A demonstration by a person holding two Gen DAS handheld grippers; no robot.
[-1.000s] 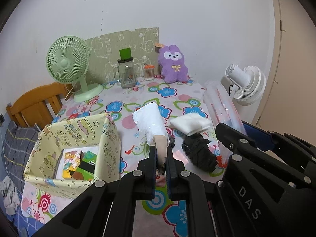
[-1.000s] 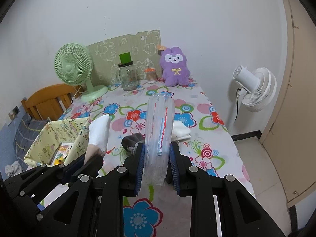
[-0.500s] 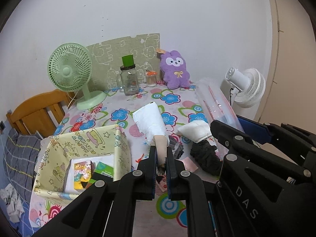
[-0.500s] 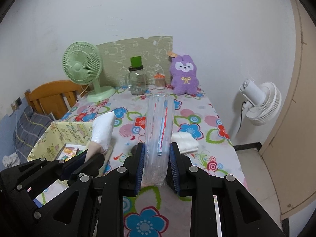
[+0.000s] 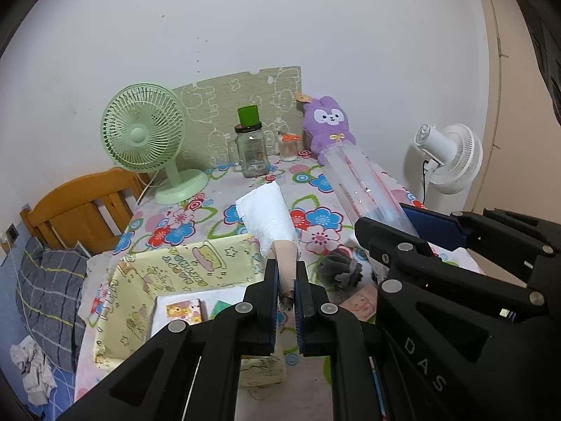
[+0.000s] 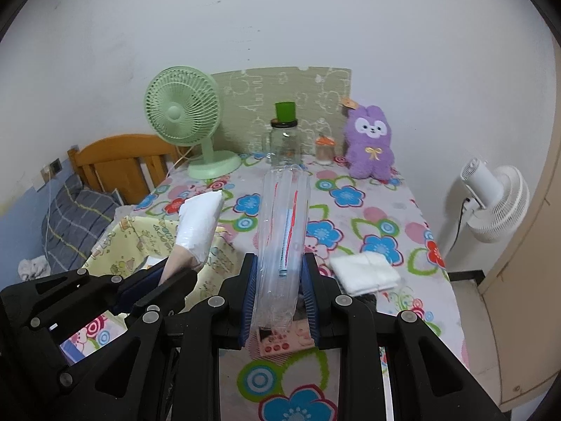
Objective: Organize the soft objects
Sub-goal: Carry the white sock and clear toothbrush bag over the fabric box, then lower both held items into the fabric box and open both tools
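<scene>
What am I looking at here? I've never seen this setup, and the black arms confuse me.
No robot: a person holds two black hand grippers, each with a fisheye camera looking along its jaws. In the left camera's picture the left gripper is shut on a white wrapped packet, above a yellow cartoon-print box. In the right camera's picture the right gripper is shut on a clear plastic bag. On the floral tablecloth lie a folded white cloth and a dark fuzzy item; at the back stand a green fan, a glass jar and a purple plush bunny.
</scene>
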